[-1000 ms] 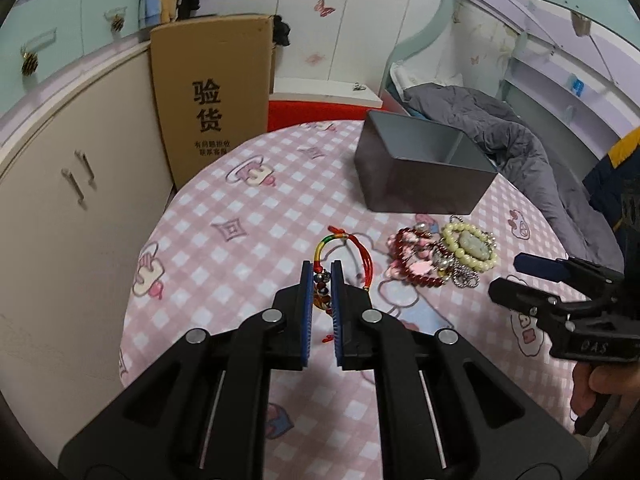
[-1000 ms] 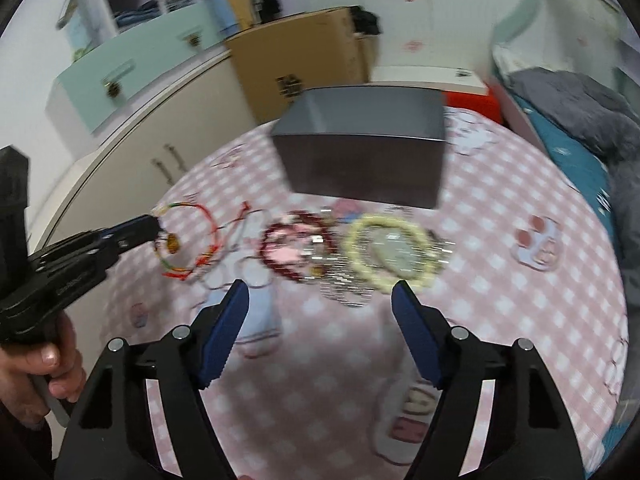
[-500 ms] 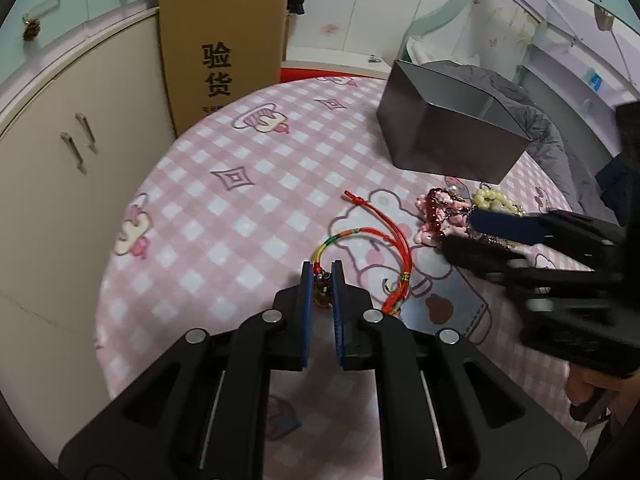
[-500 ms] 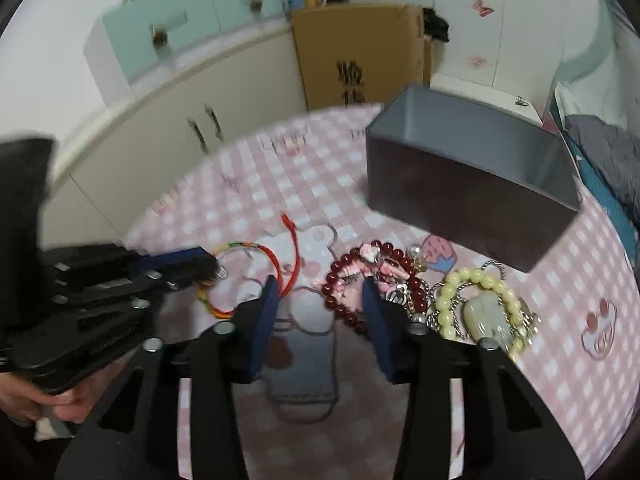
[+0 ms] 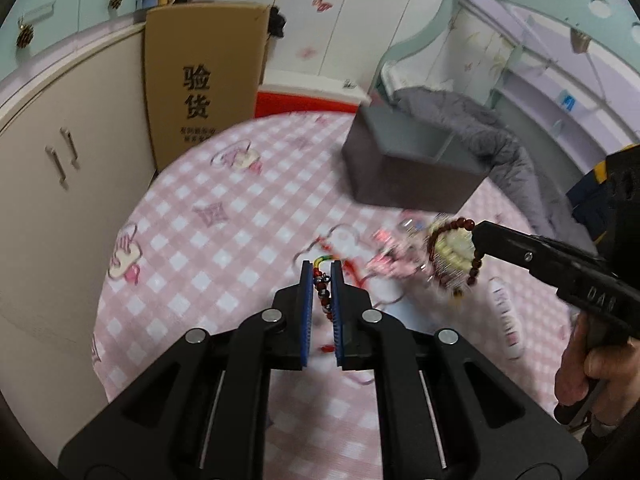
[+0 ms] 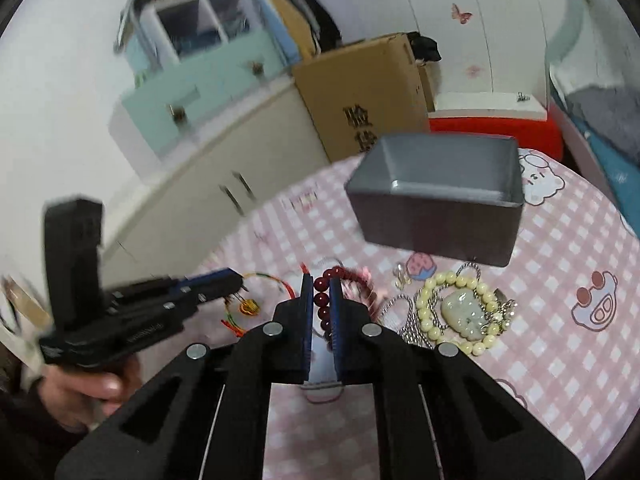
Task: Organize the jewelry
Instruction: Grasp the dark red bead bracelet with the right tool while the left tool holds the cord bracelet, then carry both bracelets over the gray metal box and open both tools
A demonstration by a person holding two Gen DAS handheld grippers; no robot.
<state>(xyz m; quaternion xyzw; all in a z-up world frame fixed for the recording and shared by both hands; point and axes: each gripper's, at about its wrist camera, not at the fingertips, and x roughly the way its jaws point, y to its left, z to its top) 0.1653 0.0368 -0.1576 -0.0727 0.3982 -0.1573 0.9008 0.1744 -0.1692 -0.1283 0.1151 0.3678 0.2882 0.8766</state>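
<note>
Left tongs: clenched on the beaded part of the red cord bracelet, as one second ago
Right tongs: were wide open a second ago; they have just been closing and now clench the dark red bead bracelet
Dark red bead bracelet: before flat on the pink checked surface, now lifted, seen hanging in the left view
Cream bead bracelet: lying on the surface, just beside the right tongs
Grey box: on the surface behind the jewelry
</note>
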